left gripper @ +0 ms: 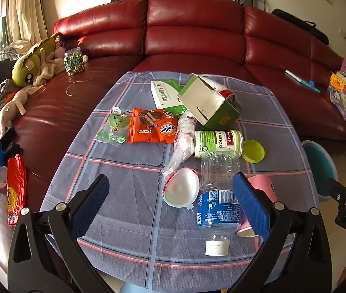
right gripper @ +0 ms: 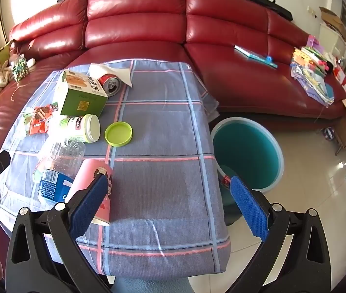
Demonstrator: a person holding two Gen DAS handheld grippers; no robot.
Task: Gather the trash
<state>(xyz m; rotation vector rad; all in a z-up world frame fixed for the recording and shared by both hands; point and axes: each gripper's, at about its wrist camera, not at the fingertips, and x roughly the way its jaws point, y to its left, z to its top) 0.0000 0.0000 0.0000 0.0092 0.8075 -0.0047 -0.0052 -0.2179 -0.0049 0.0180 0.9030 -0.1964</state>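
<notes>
Hovering over a small table draped in a plaid cloth (left gripper: 133, 195), the left gripper (left gripper: 170, 205) has its jaws spread wide with nothing clamped; in the left wrist view a clear plastic bottle (left gripper: 218, 190) with a blue label and white cap lies on its side in the lower centre, just beside the right-hand blue pad but not pressed by it. A white bowl-shaped cup (left gripper: 181, 189) sits touching the bottle's left side. Above it in the frame: a crumpled clear wrapper (left gripper: 183, 139), an orange Ovaltine packet (left gripper: 152, 125), a green snack wrapper (left gripper: 115, 128) at its left, a white Swisse jar (left gripper: 218, 142) on its side, and a lime-green lid (left gripper: 253, 151) lying flat just right of the jar. A green carton (left gripper: 209, 102) rests tilted toward the top of the pile, on a flat white-and-green box (left gripper: 164, 92). The right gripper (right gripper: 169, 201) is likewise fully open and empty, over bare cloth at the lower centre of its view; a pink paper cup (right gripper: 92, 178) lies on its side behind the left pad. A red can (right gripper: 110, 84) lies at upper left beside the carton. A teal bin (right gripper: 247, 151) stands on the floor to the right of the table. A red leather sofa (right gripper: 136, 24) fills the background.
</notes>
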